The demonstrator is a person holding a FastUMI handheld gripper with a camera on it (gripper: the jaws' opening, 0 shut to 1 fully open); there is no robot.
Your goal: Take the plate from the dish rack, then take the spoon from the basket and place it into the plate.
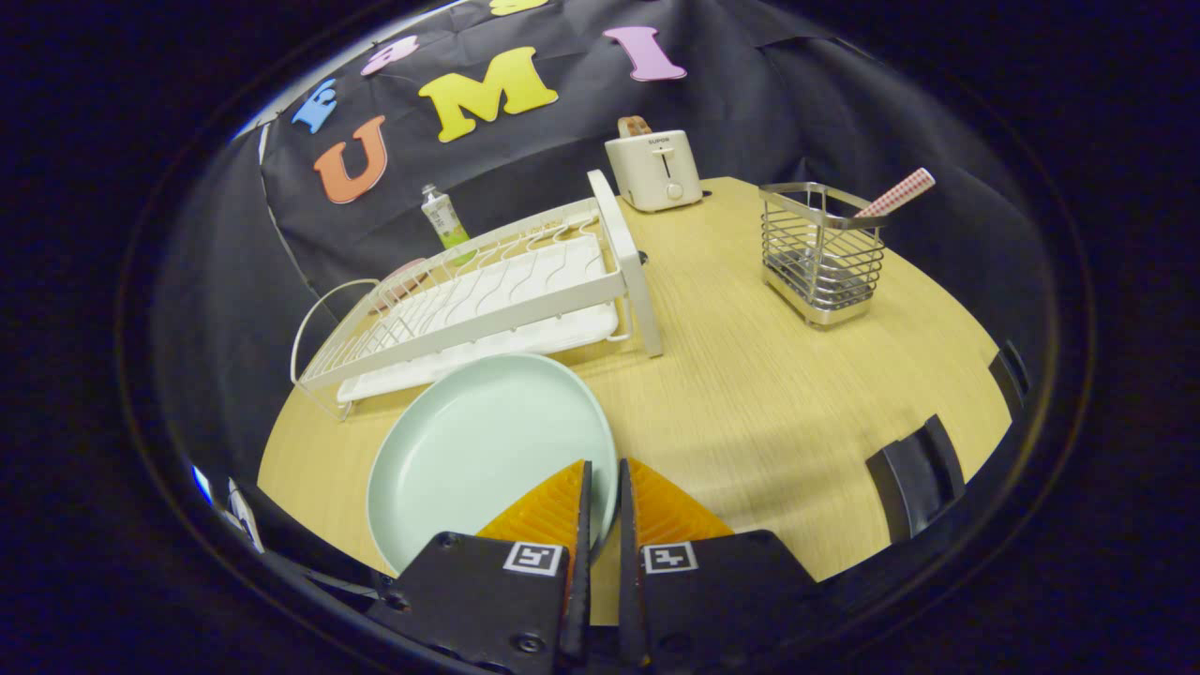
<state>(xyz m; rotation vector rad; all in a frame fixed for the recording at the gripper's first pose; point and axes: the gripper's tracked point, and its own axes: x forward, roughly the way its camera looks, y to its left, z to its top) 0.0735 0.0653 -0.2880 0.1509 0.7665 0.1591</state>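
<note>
The pale green plate, just before the dish rack, is pinched at its rim by the tongs; a slip onto the counter is risked. The spoon is seen in the basket beyond.

Bright, even overhead light, soft shadows, sharp focus, strong fisheye bending at edges.
</note>
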